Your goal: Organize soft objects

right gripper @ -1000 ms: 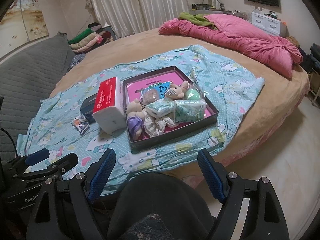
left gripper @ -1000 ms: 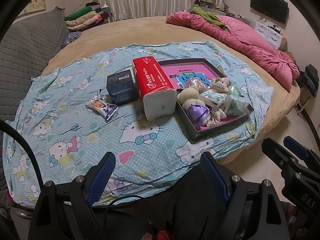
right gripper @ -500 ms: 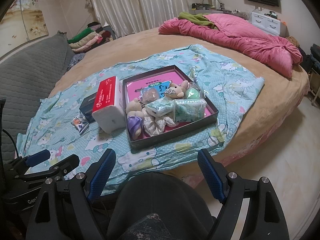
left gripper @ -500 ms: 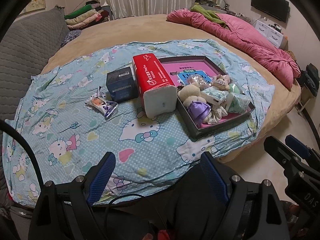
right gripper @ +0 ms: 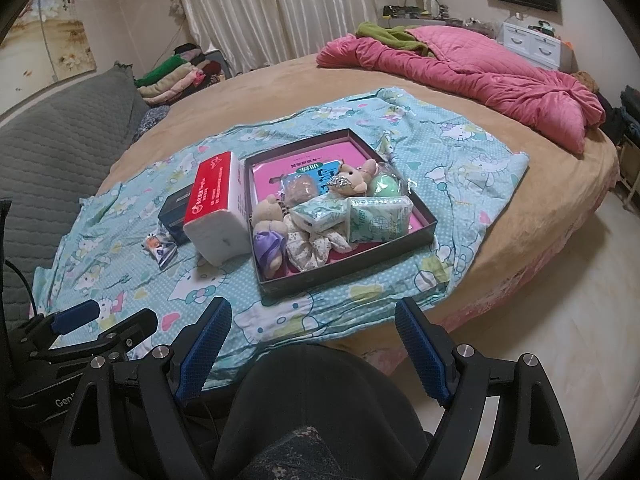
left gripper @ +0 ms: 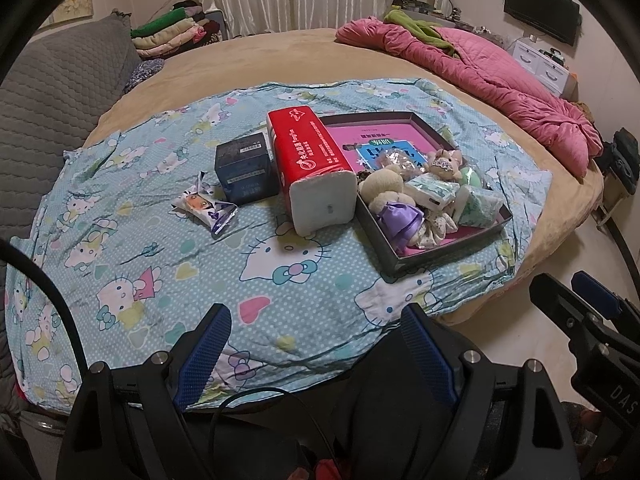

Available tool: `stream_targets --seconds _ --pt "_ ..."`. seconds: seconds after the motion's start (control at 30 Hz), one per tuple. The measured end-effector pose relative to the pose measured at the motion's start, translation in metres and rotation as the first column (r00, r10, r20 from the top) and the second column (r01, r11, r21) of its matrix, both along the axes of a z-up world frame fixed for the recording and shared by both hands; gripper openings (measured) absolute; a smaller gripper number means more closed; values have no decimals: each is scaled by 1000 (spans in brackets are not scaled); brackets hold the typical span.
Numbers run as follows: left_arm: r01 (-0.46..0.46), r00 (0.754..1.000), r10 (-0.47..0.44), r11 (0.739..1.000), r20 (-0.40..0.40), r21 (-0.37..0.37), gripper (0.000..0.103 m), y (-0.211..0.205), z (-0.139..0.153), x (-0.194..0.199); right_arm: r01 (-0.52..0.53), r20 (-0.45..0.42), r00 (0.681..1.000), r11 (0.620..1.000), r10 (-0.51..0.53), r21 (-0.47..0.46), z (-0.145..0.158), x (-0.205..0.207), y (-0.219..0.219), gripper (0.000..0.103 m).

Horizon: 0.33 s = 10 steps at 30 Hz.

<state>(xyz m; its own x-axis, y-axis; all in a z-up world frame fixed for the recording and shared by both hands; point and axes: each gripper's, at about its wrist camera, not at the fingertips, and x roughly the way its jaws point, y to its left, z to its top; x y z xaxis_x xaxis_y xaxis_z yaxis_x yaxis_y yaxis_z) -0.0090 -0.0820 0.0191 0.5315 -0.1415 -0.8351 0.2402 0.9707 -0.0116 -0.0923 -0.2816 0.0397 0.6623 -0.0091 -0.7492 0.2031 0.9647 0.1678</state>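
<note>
A dark shallow box (left gripper: 434,256) (right gripper: 348,266) on the Hello Kitty sheet holds plush toys (left gripper: 386,188) (right gripper: 266,216), tissue packs (left gripper: 478,206) (right gripper: 378,218) and a scrunchie. Left of it lie a red tissue pack (left gripper: 316,168) (right gripper: 218,204), a dark blue box (left gripper: 246,166) (right gripper: 174,212) and a small wrapped packet (left gripper: 204,208) (right gripper: 160,246). My left gripper (left gripper: 316,354) is open and empty, held back from the bed's near edge. My right gripper (right gripper: 312,346) is open and empty, also back from the bed. Each gripper shows in the other's view (left gripper: 576,312) (right gripper: 106,320).
The round tan bed (right gripper: 532,208) carries a pink quilt (left gripper: 492,76) at the far right. A grey quilted sofa (left gripper: 52,76) and folded clothes (left gripper: 172,36) stand at the left. Pale floor (right gripper: 560,304) lies to the right of the bed.
Both grippers have drifted slightly; the left view shifts a little toward the bed. Both stay open and empty, and the objects have not moved.
</note>
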Motion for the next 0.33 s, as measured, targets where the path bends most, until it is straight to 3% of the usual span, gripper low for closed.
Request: stream_targets --seconds 0.33 --pt "-20 1000 19 999 -10 -27 86 8 -7 3 -18 -5 1000 1000 18 -13 -2 7 8 85"
